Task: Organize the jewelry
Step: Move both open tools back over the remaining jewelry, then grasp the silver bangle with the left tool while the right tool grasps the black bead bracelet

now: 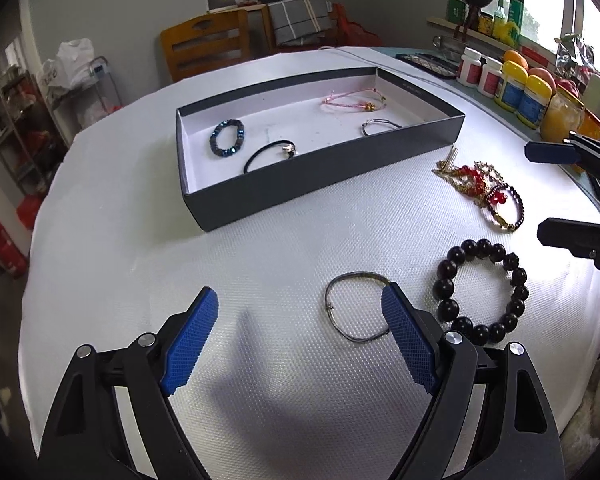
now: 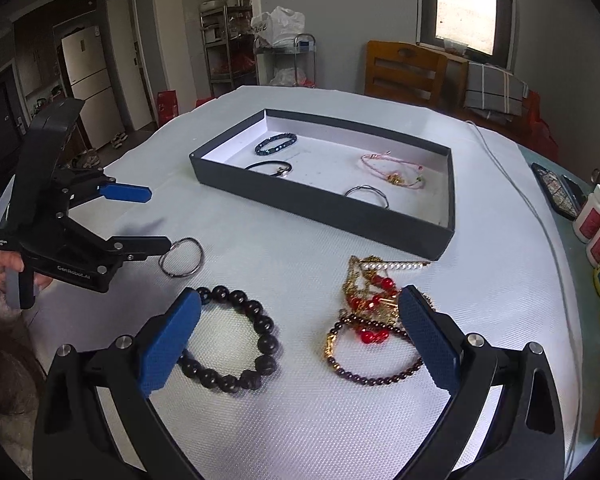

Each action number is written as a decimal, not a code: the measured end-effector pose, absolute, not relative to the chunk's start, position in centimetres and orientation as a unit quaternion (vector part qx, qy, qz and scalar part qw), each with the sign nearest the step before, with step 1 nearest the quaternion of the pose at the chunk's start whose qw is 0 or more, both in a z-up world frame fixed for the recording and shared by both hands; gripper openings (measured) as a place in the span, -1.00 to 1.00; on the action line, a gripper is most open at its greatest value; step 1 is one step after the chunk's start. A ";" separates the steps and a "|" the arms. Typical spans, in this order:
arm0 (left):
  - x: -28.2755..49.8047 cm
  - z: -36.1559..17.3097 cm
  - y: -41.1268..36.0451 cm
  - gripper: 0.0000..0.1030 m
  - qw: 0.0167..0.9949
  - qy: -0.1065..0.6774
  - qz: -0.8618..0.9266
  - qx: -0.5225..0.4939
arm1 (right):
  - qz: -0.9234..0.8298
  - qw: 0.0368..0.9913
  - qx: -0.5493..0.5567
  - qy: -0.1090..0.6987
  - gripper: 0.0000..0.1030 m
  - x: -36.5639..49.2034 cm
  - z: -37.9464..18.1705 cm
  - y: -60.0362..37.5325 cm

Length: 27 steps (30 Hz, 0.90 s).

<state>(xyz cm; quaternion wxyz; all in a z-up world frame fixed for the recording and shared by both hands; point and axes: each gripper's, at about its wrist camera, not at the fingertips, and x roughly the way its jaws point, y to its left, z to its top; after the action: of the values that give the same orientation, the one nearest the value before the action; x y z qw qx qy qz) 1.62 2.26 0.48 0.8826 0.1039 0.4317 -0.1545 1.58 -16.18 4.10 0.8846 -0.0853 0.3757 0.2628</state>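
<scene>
Left wrist view: left gripper [image 1: 300, 300] has its jaws wide and holds nothing. It hovers low over the desk [image 1: 140, 240], and its right pad overlaps the edge of the thin wire bangle [image 1: 354, 307], which lies flat. The black bead bracelet [image 1: 482, 290] sits just beside the bangle on the right. The box [image 1: 300, 184] is further back and already holds four pieces: blue bead bracelet [image 1: 227, 137], black cord bracelet [image 1: 269, 154], pink cord bracelet [image 1: 354, 102], silver bangle [image 1: 380, 126]. Risks here:
- The bangle is thin and flat on a textured cloth (little to bite on). Closing could skate it sideways or pinch cloth instead.
- The pad is already at the rim, so a descent could push the bangle into the bead bracelet.

Right wrist view: right gripper [image 2: 300, 308] also has its jaws wide and empty. They straddle the black bead bracelet [image 2: 236, 340] on one side and the tangled pile of red beads and gold chain [image 2: 374, 300] on the other. The garnet bead bracelet [image 2: 374, 354] overlaps that pile, and a pearl pin [image 2: 396, 266] lies at its far edge near the box wall. Risks:
- Grabbing the pile likely lifts several pieces at once, with chains snagging.
- Both grippers work close together, so they could collide over the bead bracelet.
</scene>
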 end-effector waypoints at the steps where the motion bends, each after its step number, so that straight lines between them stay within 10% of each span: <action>1: 1.6 0.4 2.2 0.68 0.882 0.433 -0.154 0.105 | 0.265 0.883 -0.088 0.377 0.89 1.5 3.9 -16.0; 11: 1.4 -0.6 1.6 0.66 0.875 0.444 -0.163 0.107 | 0.282 0.871 -0.083 0.394 0.87 0.6 2.6 -15.5; 27: 1.5 -1.1 0.9 0.09 0.868 0.447 -0.181 0.114 | 0.291 0.855 -0.087 0.421 -0.06 0.4 1.5 -14.8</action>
<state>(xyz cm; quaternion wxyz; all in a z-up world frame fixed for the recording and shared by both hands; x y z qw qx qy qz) 1.54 0.93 -1.08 0.8685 0.1143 0.4470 -0.1815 0.39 -14.76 1.47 0.8546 -0.0871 0.4214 0.2905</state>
